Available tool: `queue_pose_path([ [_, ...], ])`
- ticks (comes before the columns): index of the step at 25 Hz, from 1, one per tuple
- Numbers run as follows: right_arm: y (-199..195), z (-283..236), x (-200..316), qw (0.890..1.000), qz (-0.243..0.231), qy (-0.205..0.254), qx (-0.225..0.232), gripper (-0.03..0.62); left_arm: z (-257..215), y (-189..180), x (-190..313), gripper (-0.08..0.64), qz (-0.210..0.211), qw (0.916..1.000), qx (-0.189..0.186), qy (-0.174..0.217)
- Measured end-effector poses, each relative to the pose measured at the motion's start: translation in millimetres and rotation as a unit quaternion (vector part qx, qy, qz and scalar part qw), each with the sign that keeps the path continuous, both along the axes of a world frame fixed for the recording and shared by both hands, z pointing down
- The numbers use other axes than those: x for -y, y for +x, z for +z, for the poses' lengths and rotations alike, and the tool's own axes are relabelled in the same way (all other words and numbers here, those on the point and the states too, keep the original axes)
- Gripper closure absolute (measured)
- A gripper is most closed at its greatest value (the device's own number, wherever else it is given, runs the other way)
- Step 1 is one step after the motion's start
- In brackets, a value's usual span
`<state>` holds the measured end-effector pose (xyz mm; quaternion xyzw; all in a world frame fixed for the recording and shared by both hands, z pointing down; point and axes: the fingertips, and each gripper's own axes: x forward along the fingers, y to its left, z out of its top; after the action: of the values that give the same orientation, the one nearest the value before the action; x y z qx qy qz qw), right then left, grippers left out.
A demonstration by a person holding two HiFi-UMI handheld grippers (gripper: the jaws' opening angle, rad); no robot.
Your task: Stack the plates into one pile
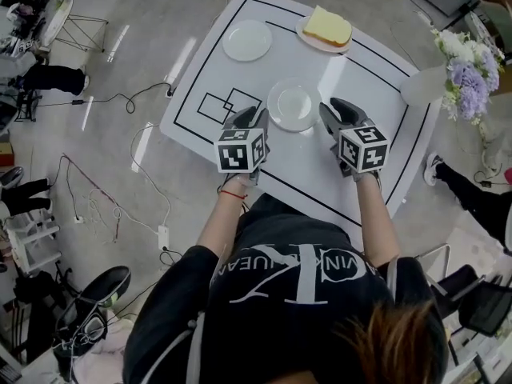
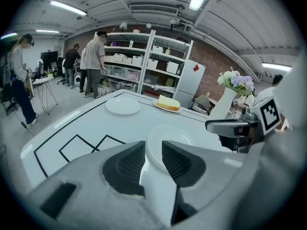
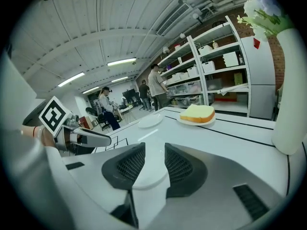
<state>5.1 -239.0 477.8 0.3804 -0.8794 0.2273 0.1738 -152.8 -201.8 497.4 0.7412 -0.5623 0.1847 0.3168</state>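
A small white plate lies in the middle of the white table. My left gripper is at its left rim and my right gripper at its right rim. In the left gripper view the plate shows through the gap of the left gripper, whose pads stand apart. The right gripper has the plate's rim low in its gap, with nothing pinched. Whether the fingers touch the plate I cannot tell. A second empty plate sits at the far left. A third plate at the back carries a yellow sponge-like block.
A white vase of purple and white flowers stands at the table's right edge. Black lines and squares mark the tabletop. Cables and chairs lie on the floor to the left. Several people stand by shelves far behind.
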Motion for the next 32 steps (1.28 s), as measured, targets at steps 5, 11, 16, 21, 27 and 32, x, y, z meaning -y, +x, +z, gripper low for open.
queue_pose_path([
  [5,-13.2,-4.7,1.3,1.000,-0.023,0.012,0.010,0.465,-3.1,-10.4,-8.2,0.443,-0.026,0.9994,-0.007,0.020],
  [11,-22.8,-3.6,-7.3,0.999,-0.038,0.008,0.009,0.465,0.0,-23.8,-17.2,0.443,-0.043,0.9988,-0.009,0.020],
  [16,-26.4,-5.8,10.4,1.000,-0.024,0.005,0.016,0.462,-1.0,-32.5,8.8,0.443,-0.033,0.9990,-0.012,0.027],
  [21,-41.2,-3.1,38.5,1.000,-0.007,-0.003,0.018,0.456,-3.1,-47.0,51.0,0.443,-0.015,0.9990,-0.022,0.037],
  [27,-68.8,9.7,71.3,1.000,0.007,-0.011,0.016,0.453,8.4,-73.3,88.9,0.437,-0.002,0.9991,-0.025,0.034],
  [32,-102.0,15.4,104.7,1.000,-0.004,-0.022,-0.019,0.449,18.5,-99.6,125.1,0.428,0.007,0.9994,-0.017,0.030],
])
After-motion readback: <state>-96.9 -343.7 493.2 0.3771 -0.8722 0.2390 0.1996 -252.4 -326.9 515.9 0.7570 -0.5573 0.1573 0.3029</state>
